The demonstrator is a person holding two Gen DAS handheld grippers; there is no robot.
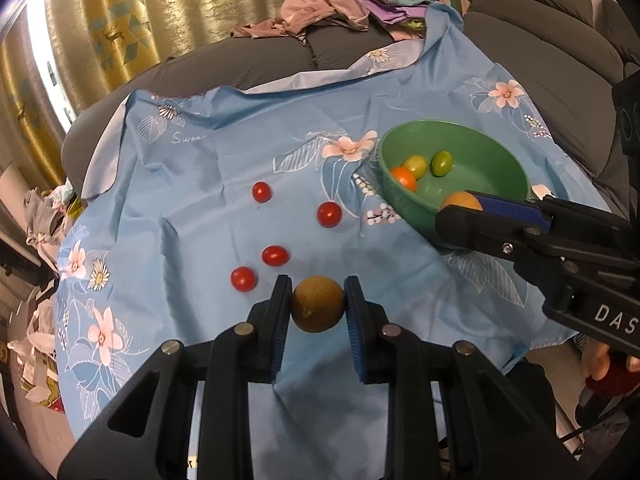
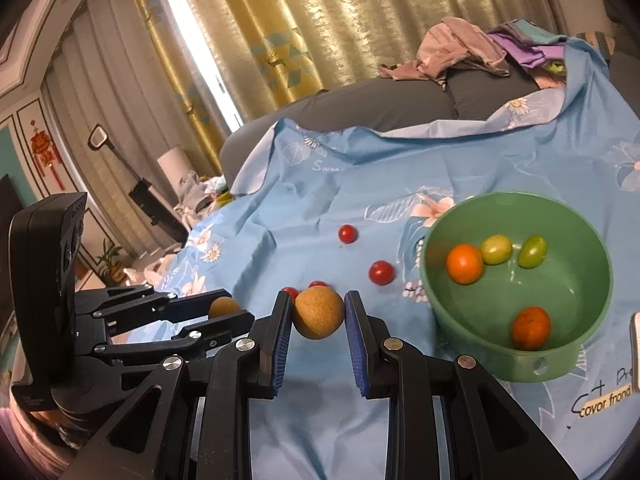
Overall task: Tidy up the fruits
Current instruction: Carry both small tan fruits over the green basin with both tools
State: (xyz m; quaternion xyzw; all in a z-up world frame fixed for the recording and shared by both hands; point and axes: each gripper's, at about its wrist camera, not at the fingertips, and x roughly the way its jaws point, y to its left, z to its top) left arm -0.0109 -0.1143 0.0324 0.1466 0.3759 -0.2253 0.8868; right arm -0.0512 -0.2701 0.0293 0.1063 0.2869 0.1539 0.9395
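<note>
In the left wrist view my left gripper (image 1: 318, 285) is shut on a round brown fruit (image 1: 318, 306) held just above the blue floral cloth (image 1: 192, 208). Several red cherry tomatoes (image 1: 329, 214) lie loose on the cloth ahead of it. The green bowl (image 1: 488, 178) at the right holds an orange fruit (image 1: 404, 178) and two greenish ones. My right gripper (image 2: 318, 297) is shut on a tan round fruit (image 2: 319, 314), left of the bowl (image 2: 560, 292). In the right wrist view the left gripper (image 2: 239, 305) appears at the left with its brown fruit (image 2: 224, 307).
The cloth covers a grey sofa (image 1: 560, 68). A pile of clothes (image 1: 320, 4) lies at the back. Gold curtains (image 2: 320, 20) hang behind. Clutter lies on the floor at the left (image 1: 40, 208). A white object (image 2: 635, 340) sits beside the bowl at the right edge.
</note>
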